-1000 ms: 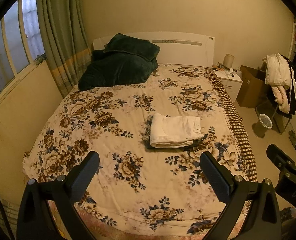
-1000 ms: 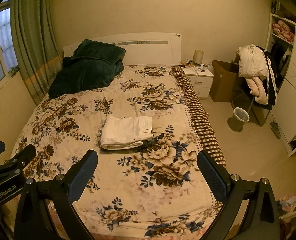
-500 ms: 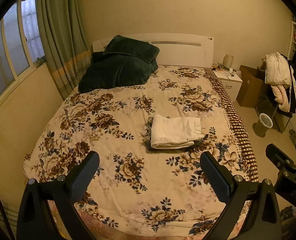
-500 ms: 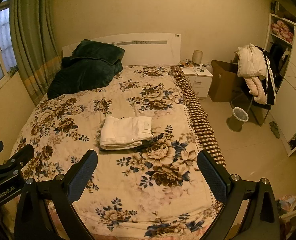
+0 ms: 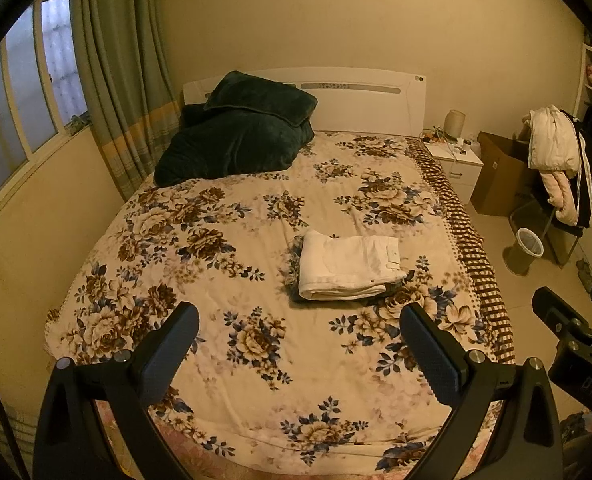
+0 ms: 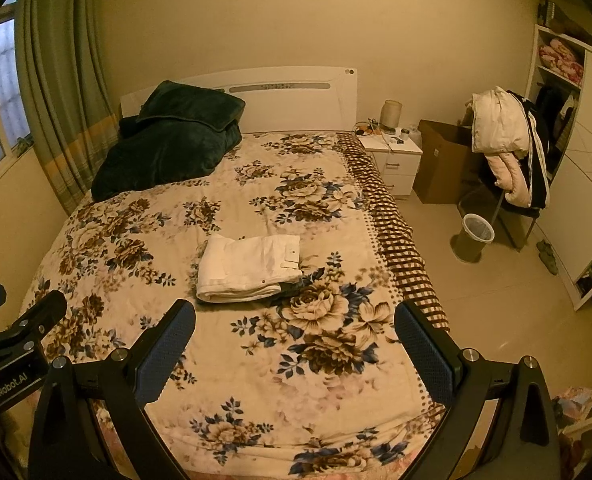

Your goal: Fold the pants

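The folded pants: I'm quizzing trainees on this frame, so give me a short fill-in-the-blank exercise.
1. The white pants lie ___ on the bed.
2. Both the left gripper and right gripper are ___.
3. A ___ garment peeks from under the pants.

Missing: folded; open; dark

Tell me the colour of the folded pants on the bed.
White; the pants show best in the right wrist view, lying on a darker garment.

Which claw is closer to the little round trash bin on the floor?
The right claw. It hangs over the bed's foot on the side nearest the small round trash bin. The left claw sits on the right claw's far side, further from the bin. Both are open, holding nothing.
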`<action>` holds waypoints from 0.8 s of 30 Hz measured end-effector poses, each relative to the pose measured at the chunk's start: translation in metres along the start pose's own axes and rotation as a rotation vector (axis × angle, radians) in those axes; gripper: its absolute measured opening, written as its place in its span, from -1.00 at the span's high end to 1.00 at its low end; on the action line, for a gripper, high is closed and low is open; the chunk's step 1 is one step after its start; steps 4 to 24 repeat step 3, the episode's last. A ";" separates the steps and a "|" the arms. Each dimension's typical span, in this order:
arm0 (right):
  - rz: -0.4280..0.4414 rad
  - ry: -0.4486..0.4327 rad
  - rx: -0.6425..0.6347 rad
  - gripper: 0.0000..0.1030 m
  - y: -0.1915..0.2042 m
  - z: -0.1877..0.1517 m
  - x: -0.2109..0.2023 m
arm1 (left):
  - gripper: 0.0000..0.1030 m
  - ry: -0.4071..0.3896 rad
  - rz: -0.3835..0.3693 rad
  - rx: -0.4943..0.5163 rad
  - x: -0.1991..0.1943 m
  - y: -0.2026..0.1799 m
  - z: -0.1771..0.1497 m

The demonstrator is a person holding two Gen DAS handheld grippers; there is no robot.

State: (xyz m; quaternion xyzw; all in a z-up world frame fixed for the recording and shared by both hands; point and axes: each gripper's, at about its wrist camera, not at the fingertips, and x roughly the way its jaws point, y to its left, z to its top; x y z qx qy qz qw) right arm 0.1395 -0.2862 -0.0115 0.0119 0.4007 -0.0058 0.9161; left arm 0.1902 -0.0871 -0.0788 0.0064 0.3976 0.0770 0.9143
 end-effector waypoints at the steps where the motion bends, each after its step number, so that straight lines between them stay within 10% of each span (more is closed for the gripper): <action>1: -0.002 0.001 0.001 -0.97 0.000 0.001 0.000 | -1.00 -0.007 0.002 -0.003 -0.001 0.001 0.000; 24: -0.002 0.000 0.002 -0.97 0.000 0.000 -0.001 | -1.00 -0.009 -0.004 -0.006 -0.001 0.001 0.000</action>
